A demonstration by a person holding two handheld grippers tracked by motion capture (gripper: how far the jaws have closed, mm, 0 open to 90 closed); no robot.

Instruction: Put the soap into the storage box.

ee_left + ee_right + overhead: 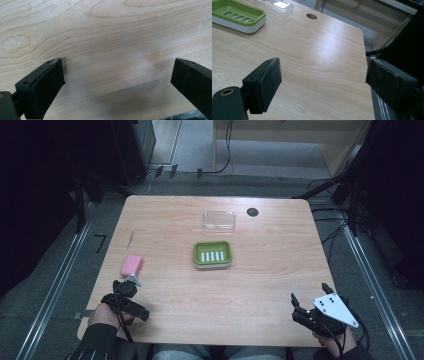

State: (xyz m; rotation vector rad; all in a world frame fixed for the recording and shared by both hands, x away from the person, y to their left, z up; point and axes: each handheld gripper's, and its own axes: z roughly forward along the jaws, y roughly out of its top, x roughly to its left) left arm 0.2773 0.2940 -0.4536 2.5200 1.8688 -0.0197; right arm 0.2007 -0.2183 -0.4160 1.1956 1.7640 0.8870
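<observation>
A pink bar of soap lies on the wooden table near its left edge. A green soap dish on a white base, empty, sits at the middle and appears again in the right gripper view at the top left. My left gripper hovers just in front of the soap, apart from it, and points down at bare wood. Its jaws stand wide open with nothing between them. My right gripper rests near the front right corner, open and empty, aimed across the table.
A clear plastic lid lies behind the green dish. A round cable hole is at the back right of the lid. The table's right edge lies close to my right gripper. Cables and dark stands ring the table.
</observation>
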